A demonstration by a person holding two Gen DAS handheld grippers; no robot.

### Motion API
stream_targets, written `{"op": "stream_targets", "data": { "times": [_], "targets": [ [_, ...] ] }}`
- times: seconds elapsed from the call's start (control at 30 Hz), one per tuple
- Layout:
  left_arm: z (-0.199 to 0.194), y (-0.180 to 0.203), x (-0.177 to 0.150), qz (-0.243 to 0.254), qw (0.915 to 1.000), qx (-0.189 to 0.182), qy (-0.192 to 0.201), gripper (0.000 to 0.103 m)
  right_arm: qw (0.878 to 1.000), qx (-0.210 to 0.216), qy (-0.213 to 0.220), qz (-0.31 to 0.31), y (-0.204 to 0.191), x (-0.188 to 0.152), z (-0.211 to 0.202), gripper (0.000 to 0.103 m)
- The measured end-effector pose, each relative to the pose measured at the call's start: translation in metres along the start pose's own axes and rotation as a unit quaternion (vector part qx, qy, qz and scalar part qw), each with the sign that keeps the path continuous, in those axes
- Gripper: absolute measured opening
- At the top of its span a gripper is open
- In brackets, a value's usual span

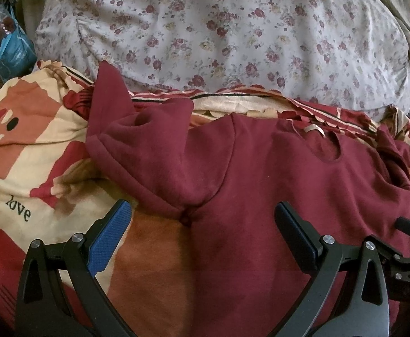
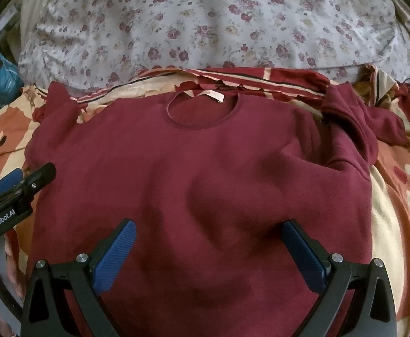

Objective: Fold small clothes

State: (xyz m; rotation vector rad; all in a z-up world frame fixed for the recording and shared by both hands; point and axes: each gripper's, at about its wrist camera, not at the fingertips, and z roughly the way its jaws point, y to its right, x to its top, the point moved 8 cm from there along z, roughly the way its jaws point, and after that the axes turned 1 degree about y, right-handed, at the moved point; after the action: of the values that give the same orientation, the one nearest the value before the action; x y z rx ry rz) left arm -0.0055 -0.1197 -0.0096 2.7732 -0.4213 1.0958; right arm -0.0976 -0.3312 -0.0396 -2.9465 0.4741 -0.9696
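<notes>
Presently both claws are spread wide and nothing is held in either. The left gripper [image 1: 202,224] is poised low over the left armpit seam of a maroon sweatshirt [image 1: 275,185], one blue pad over the patterned blanket [image 1: 22,168] and the other over the garment's body; the right gripper [image 2: 209,241] is poised over the middle of the chest, with the left tool seen at the edge of its view. The sweatshirt is laid front-up on the blanket, its round neckline [image 2: 202,112] and pale neck label [image 2: 212,95] turned toward a floral-sheeted mattress [image 2: 205,22] beyond. The left sleeve [image 1: 137,146] is bunched up and back beside the shoulder, and the right sleeve [image 2: 353,118] is crumpled out to the side, so the garment is judged to be spread but not yet folded. A sleeve fold is probably the step in hand. It would be done best if the left sleeve were pinched near its cuff, through a single layer only, drawn out straight, and then laid across the chest so that the crease falls along the shoulder seam. The body should be steadied by the other claw while that is done, since thick fleece on a soft, uneven blanket is likely to drag and wrinkle. The blanket beneath should not be caught in the pinch.
</notes>
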Motion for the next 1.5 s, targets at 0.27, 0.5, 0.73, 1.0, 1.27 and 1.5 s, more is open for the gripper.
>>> {"op": "stream_targets", "data": {
  "times": [0.27,0.5,0.73,1.0,1.27,1.5],
  "targets": [
    [0.0,0.001,-0.001,0.005,1.0,0.002,-0.001,0.102,1.0,-0.004,0.001,-0.003,0.001,0.001,-0.001,0.103],
    [0.0,-0.001,-0.001,-0.001,1.0,0.003,-0.003,0.102,1.0,-0.015,0.009,0.006,0.008,0.009,0.001,0.103],
    [-0.002,-0.006,0.0,-0.006,0.9999,0.01,-0.002,0.102,1.0,-0.019,0.012,-0.007,-0.001,0.015,0.007,0.103],
    [-0.003,-0.007,0.001,-0.002,0.9999,0.014,0.0,0.102,0.999,-0.02,0.032,-0.008,-0.006,0.023,0.007,0.103],
    [-0.005,-0.017,0.0,-0.015,0.9996,0.023,-0.001,0.102,0.999,-0.037,0.036,-0.013,-0.005,0.034,0.017,0.103],
    [-0.011,-0.045,0.007,-0.033,0.998,0.053,-0.006,0.102,0.998,-0.033,0.033,-0.03,-0.014,0.03,0.022,0.103]
  ]
}}
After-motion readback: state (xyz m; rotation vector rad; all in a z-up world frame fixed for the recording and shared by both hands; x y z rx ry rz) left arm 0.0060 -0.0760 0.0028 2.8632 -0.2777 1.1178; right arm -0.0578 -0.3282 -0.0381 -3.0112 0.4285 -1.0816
